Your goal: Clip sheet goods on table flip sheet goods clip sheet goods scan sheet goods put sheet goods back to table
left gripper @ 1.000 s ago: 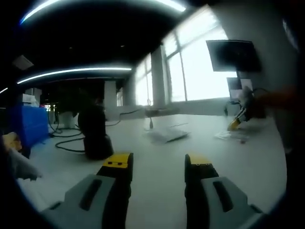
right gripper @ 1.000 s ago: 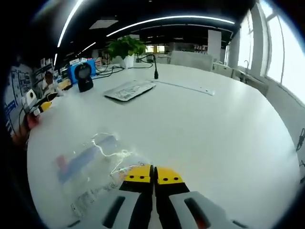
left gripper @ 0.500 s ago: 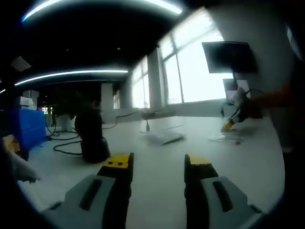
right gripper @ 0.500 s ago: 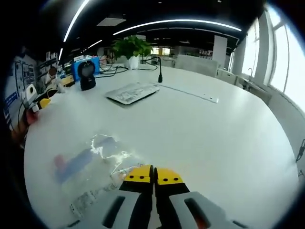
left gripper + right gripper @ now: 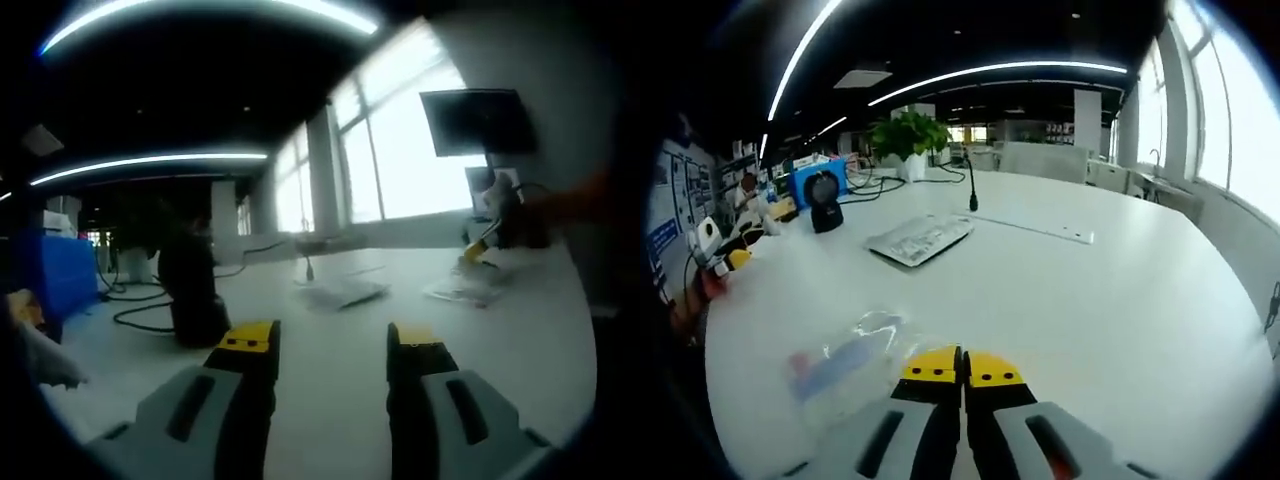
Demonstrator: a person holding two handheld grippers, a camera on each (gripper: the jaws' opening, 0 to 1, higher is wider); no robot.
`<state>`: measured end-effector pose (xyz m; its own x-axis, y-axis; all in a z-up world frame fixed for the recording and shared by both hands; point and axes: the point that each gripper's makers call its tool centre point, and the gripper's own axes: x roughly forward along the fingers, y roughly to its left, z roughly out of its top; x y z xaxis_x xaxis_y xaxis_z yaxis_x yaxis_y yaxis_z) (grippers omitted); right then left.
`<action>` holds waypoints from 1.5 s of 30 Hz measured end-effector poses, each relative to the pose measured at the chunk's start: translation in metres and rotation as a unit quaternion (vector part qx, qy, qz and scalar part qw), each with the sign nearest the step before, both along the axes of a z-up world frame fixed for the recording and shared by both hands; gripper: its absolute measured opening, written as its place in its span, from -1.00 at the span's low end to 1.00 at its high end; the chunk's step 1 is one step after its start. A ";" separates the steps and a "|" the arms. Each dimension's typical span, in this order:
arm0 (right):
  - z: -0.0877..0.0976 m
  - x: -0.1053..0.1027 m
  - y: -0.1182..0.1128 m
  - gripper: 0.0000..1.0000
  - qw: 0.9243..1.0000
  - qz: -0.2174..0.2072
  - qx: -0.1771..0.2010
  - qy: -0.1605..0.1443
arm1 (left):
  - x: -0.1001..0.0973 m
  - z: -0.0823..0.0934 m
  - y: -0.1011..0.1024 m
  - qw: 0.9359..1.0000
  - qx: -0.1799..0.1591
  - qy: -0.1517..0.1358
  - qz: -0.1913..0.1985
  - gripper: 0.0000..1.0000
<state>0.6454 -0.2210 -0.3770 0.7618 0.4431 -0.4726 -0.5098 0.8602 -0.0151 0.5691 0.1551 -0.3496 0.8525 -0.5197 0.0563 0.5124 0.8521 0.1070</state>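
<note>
The sheet goods (image 5: 845, 362) are a clear plastic bag with a blue and red item inside, lying left of my right gripper's jaws. My right gripper (image 5: 962, 366) is shut, and the bag's edge runs in between its yellow tips. In the left gripper view the bag (image 5: 458, 291) hangs just over the white table (image 5: 330, 400) under the right gripper (image 5: 484, 238), far to the right. My left gripper (image 5: 330, 340) is open, low over the table, nothing between its fingers. A black scanner (image 5: 195, 297) stands ahead of it to the left.
The scanner (image 5: 823, 190) stands before a blue box (image 5: 800, 180) and a potted plant (image 5: 905, 135). A keyboard (image 5: 920, 238), a small microphone (image 5: 972, 195) and a long white strip (image 5: 1040, 228) lie mid-table. Cables (image 5: 140, 300) trail near the scanner.
The right gripper has risen and tipped up, drawing the bag with it off the table. The left gripper has barely shifted and stays open.
</note>
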 end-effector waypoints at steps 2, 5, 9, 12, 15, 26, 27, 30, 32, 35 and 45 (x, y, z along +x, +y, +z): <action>0.009 -0.001 -0.001 -1.00 1.000 -0.005 0.001 -0.008 | 0.000 -0.001 -0.001 1.000 0.004 0.001 -0.001 -0.30; 0.022 -0.003 -0.002 -1.00 0.999 -0.021 0.026 -0.011 | 0.000 -0.002 -0.002 1.000 0.012 -0.002 -0.002 -0.30; 0.032 -0.013 0.003 -1.00 0.999 -0.024 0.039 -0.012 | 0.001 -0.001 -0.001 1.000 0.011 -0.005 -0.001 -0.30; 0.049 -0.021 0.009 -1.00 0.998 -0.023 0.055 -0.027 | 0.001 0.000 0.000 1.000 0.010 -0.006 0.001 -0.30; 0.057 -0.028 0.011 -1.00 0.997 -0.025 0.065 -0.036 | 0.001 0.000 0.000 1.000 0.010 -0.005 0.001 -0.30; 0.092 -0.042 0.029 -1.00 0.988 -0.029 0.136 -0.064 | 0.001 0.000 -0.001 1.000 0.011 -0.006 -0.002 -0.30; 0.095 -0.042 0.032 -1.00 0.988 -0.025 0.138 -0.068 | 0.001 -0.001 -0.001 1.000 0.012 -0.005 -0.002 -0.30; 0.106 -0.045 0.038 -1.00 0.986 -0.019 0.142 -0.080 | 0.001 -0.001 -0.001 1.000 0.016 -0.007 -0.001 -0.30; 0.111 -0.047 0.041 -1.00 0.986 -0.016 0.144 -0.088 | 0.001 0.000 0.000 1.000 0.016 -0.009 0.002 -0.30; 0.119 -0.052 0.046 -1.00 0.983 -0.012 0.152 -0.102 | 0.001 0.001 0.002 1.000 0.016 -0.010 0.007 -0.30; 0.141 -0.061 0.059 -1.00 0.974 -0.006 0.178 -0.139 | -0.002 0.003 0.000 1.000 0.021 -0.015 0.008 -0.28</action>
<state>0.5845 -0.1620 -0.2356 0.8444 0.5317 -0.0655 -0.5187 0.8420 0.1483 0.5671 0.1547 -0.3470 0.8594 -0.5078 0.0605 0.4940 0.8550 0.1580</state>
